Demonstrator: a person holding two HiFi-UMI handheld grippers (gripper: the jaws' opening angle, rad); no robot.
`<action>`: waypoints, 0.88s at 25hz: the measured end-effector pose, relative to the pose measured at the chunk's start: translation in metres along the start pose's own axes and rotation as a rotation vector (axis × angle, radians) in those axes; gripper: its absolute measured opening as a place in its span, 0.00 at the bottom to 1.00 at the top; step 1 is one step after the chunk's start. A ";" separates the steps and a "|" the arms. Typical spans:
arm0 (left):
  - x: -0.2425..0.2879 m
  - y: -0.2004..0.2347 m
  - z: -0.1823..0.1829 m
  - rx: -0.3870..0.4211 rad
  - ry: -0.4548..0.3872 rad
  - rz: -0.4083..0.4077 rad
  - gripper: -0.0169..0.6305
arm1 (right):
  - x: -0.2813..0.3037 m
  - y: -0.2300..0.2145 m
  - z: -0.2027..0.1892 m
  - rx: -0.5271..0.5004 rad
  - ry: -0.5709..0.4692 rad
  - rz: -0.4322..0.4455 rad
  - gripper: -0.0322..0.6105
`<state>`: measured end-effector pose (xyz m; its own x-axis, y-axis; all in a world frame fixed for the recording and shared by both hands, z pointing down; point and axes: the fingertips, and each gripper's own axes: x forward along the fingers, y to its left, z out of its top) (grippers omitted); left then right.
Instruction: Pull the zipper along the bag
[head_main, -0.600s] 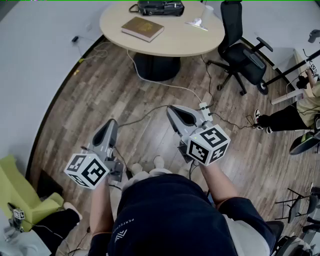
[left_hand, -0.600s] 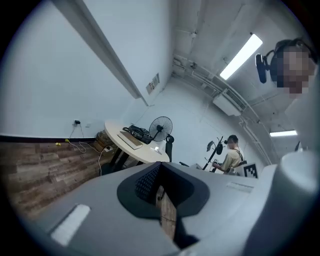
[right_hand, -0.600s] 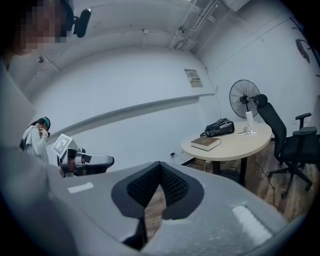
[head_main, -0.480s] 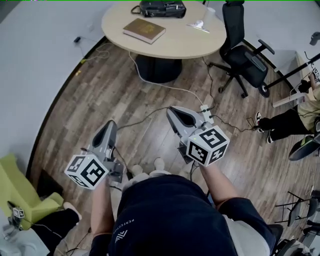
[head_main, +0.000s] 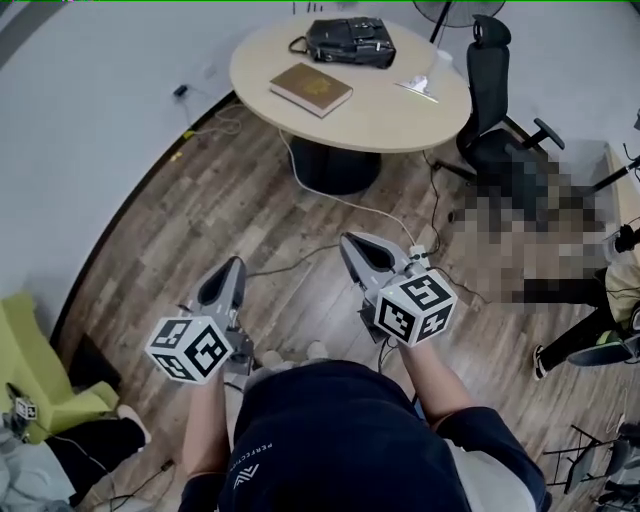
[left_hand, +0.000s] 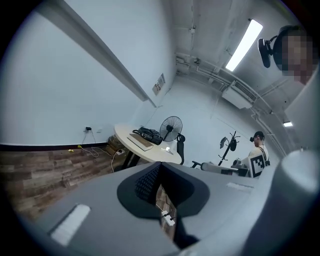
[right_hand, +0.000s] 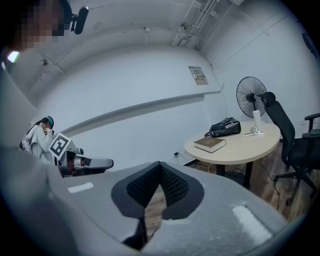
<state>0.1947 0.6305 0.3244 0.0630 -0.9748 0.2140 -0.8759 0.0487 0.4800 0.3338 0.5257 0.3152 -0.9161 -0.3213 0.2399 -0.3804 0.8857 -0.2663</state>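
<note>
Head view: left gripper (head_main: 232, 268) and right gripper (head_main: 352, 243) are closed and empty. The bag (head_main: 350, 42) lies well ahead of both, on the table (head_main: 400, 115).

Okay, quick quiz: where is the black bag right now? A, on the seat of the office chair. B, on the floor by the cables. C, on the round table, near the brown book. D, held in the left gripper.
C: the bag lies at the far side of the table, with the book just in front of it.
</note>
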 end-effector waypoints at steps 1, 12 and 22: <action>0.003 -0.003 -0.001 0.000 0.010 -0.005 0.03 | 0.001 -0.002 0.001 -0.001 0.000 0.006 0.05; 0.012 0.001 -0.006 -0.006 0.046 0.010 0.03 | 0.018 -0.015 -0.002 0.032 0.005 0.076 0.05; 0.061 0.049 0.010 0.016 0.070 -0.031 0.05 | 0.081 -0.037 -0.012 0.026 0.094 0.035 0.05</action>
<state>0.1506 0.5714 0.3526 0.1230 -0.9582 0.2583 -0.8808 0.0146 0.4733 0.2754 0.4707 0.3554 -0.9133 -0.2568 0.3162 -0.3529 0.8863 -0.2997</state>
